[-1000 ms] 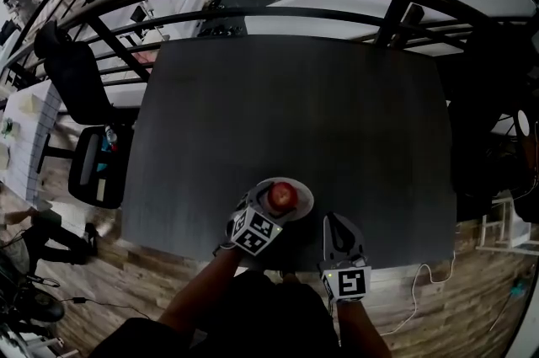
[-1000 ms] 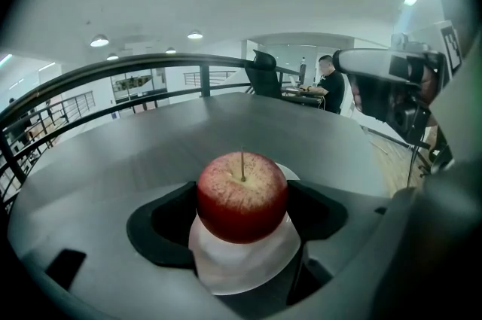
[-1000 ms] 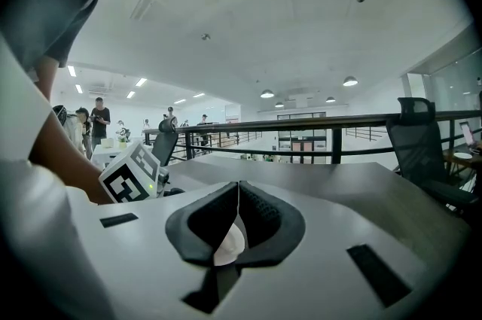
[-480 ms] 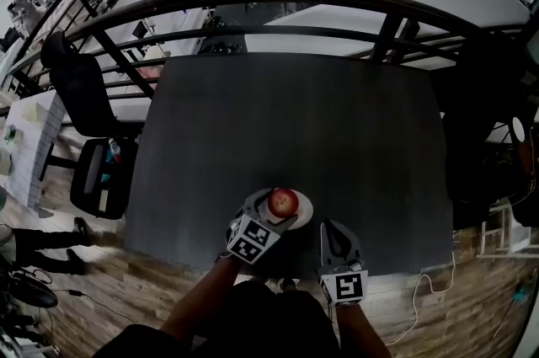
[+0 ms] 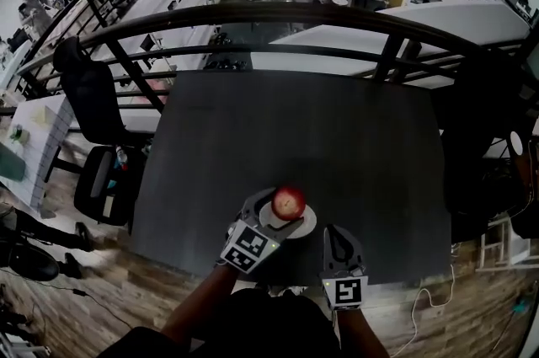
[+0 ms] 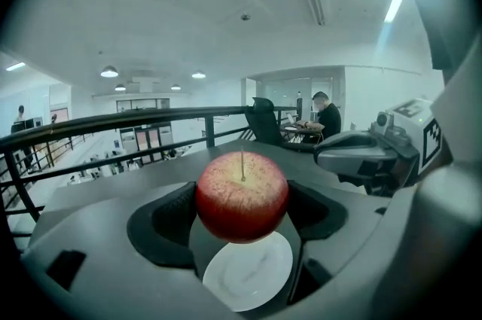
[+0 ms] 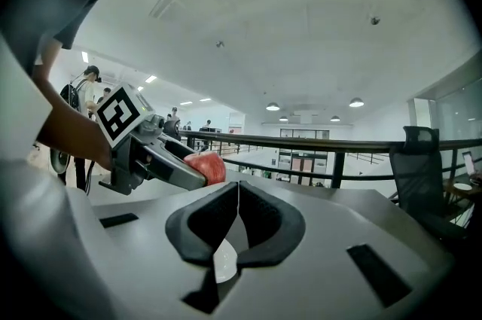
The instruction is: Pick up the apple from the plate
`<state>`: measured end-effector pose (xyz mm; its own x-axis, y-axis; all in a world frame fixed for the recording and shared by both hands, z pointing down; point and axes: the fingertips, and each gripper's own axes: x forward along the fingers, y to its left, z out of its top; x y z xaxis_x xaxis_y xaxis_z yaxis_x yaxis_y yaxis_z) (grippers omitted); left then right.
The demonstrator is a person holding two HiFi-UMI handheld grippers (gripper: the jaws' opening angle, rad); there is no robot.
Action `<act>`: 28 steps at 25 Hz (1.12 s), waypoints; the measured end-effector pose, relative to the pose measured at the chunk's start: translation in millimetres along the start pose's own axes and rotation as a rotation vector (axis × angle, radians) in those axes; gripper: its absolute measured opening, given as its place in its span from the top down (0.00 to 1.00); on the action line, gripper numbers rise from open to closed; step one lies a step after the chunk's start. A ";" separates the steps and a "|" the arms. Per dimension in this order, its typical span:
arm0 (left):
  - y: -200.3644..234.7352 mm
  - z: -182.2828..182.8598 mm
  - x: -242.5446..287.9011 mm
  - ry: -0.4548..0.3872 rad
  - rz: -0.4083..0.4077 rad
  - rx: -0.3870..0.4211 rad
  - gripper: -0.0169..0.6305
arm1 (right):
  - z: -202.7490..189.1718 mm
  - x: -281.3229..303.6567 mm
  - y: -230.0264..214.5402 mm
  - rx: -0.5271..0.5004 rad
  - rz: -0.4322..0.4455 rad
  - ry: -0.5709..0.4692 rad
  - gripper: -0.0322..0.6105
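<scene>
The apple [image 6: 242,194] is pinched between the left gripper's [image 5: 280,210] fingers [image 6: 167,217], lower centre in the head view. Only the left gripper view shows it raised above the white plate [image 6: 248,277] on the dark surface [image 5: 337,137]. The right gripper's [image 7: 239,217] fingers are pressed together.

Dark table [image 5: 295,129] beside a black railing [image 5: 278,8], office chair [image 5: 84,95] on wood-plank floor [image 5: 109,285].

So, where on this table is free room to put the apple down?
Bare table from the plate to the railing, and toward both side edges. Crowded only at the near edge: plate, left tongs holding the apple, shut right tongs.
</scene>
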<state>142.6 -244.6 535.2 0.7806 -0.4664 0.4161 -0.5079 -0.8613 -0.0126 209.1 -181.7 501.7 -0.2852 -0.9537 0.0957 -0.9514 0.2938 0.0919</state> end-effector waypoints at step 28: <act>-3.0 87.1 -101.4 -0.290 0.023 0.031 0.37 | 100.4 21.8 18.8 -0.051 -0.010 -0.178 0.91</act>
<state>96.7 -212.3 413.9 0.8429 -0.5198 0.1386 -0.5186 -0.8537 -0.0481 173.4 -203.5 406.0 -0.2958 -0.9517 -0.0824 -0.9486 0.2825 0.1429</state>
